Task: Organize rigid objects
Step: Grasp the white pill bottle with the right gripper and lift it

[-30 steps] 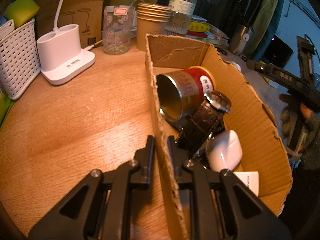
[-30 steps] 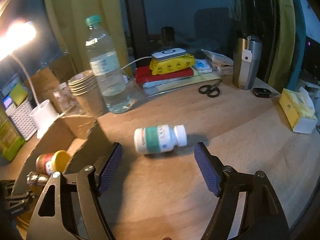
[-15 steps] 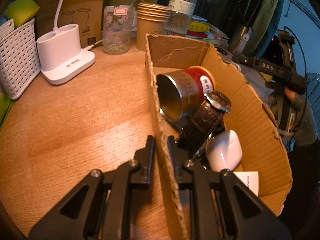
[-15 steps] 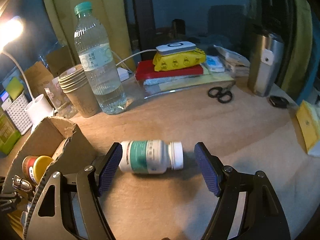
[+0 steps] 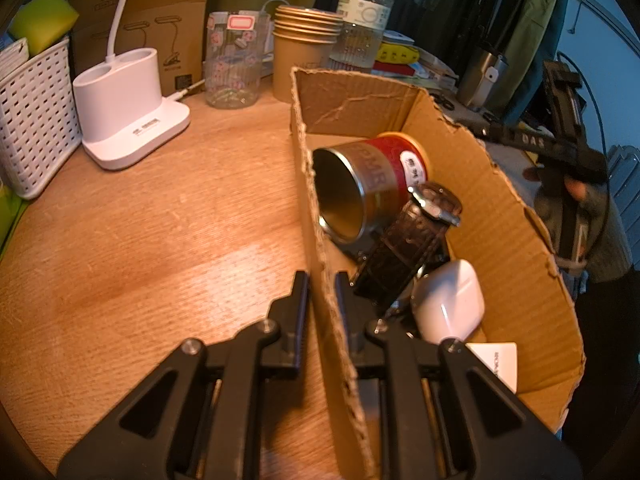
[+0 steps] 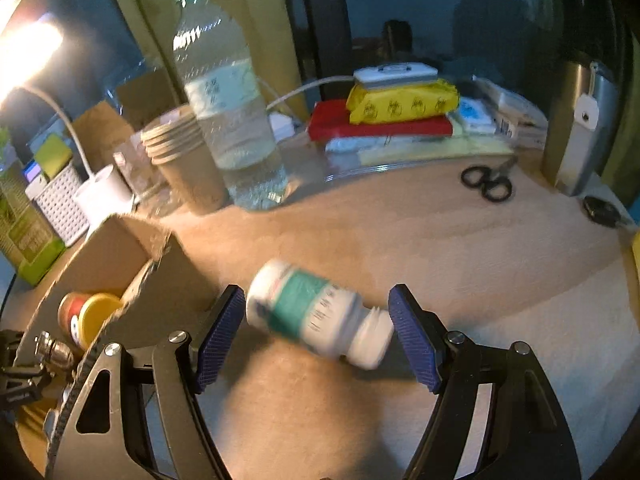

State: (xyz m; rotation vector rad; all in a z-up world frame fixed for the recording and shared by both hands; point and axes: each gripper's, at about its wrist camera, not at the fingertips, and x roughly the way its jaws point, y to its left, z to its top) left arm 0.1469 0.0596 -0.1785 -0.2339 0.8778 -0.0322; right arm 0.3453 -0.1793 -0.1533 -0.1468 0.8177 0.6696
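My left gripper [image 5: 321, 280] is shut on the near wall of a cardboard box [image 5: 512, 248], one finger outside and one inside. In the box lie a red and gold tin [image 5: 372, 184], a brown-strapped watch [image 5: 412, 240], a white earbud case [image 5: 448, 300] and a white card [image 5: 496, 360]. In the right wrist view my right gripper [image 6: 316, 328] is open, its blue pads on either side of a white pill bottle with a green label [image 6: 316, 316] lying on the table, blurred. The box [image 6: 120, 240] stands just left of it.
Behind the box stand a water bottle [image 6: 224, 100], stacked paper cups [image 6: 188, 160], a glass [image 5: 236, 64], a white lamp base [image 5: 124, 112] and a white basket [image 5: 32, 120]. Farther back right are stacked packets [image 6: 400, 108], scissors [image 6: 488, 180] and a steel flask [image 6: 584, 128].
My right gripper has moved forward and down until the pill bottle lies between its open pads; the bottle now looks tilted and blurred. My left gripper still holds the box wall.
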